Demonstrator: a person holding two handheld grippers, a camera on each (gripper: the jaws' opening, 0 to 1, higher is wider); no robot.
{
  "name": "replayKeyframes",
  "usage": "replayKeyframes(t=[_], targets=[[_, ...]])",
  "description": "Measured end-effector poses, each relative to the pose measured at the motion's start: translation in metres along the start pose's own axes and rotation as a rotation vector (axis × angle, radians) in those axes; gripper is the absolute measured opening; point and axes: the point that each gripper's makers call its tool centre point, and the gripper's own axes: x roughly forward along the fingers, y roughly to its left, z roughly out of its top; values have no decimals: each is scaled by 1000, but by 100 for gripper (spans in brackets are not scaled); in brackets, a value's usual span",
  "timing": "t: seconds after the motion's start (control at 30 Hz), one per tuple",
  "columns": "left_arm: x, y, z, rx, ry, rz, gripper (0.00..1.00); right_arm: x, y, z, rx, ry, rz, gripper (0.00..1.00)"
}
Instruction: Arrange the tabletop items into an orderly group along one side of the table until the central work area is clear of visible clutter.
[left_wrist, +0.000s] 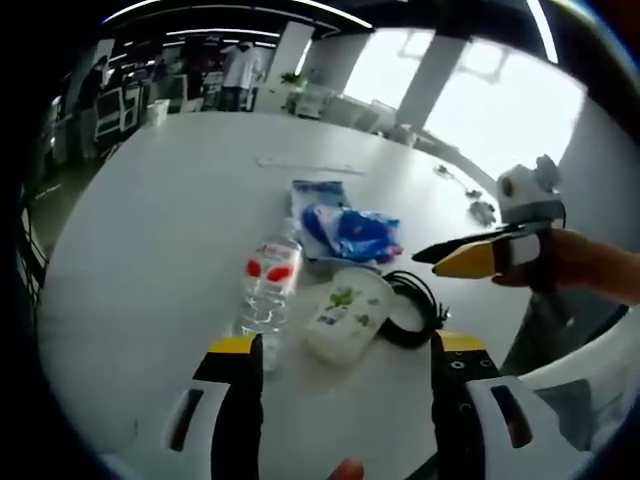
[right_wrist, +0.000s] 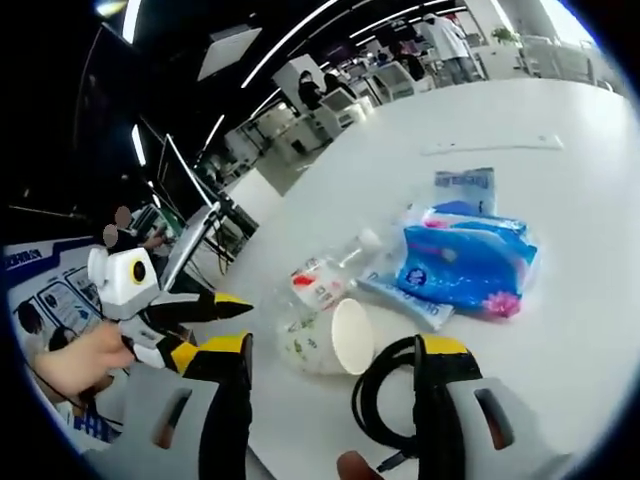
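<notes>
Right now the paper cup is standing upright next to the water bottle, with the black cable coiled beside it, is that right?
Not quite. The paper cup is lying on its side, not standing upright; the right gripper view shows its open mouth facing the camera. The rest holds: it lies next to the water bottle, and the black cable is coiled beside it.

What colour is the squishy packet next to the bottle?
The packet is bright blue with white patches and a bit of pink at one corner. It shows best in the right gripper view.
</notes>
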Motion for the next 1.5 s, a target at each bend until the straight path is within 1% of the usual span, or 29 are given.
replayKeyframes(t=[0.13, 0.3, 0.4, 0.53, 1.03, 1.33, 1.5], targets=[[3, -3, -2, -11, -1, -19, 63, 10, 3, 1, -6, 16, 16, 62], [8, -3, -3, -19, 2, -20, 63, 21, 9, -1, -35, 50, 38, 61], [10, -2, -4, -27, 4, -17, 62, 25, 12, -2, -45, 59, 52, 60], [13, -2, -4, -36, 3, -17, 62, 31, 15, -5, -40, 72, 69, 58], [21, -4, -10, -79, 12, -35, 62, 45, 19, -16, -29, 109, 86, 56], [25, -9, -15, -90, 20, -49, 63, 48, 24, -19, -16, 112, 107, 50], [27, -11, -17, -95, 24, -55, 63, 49, 25, -19, -10, 112, 115, 42]])
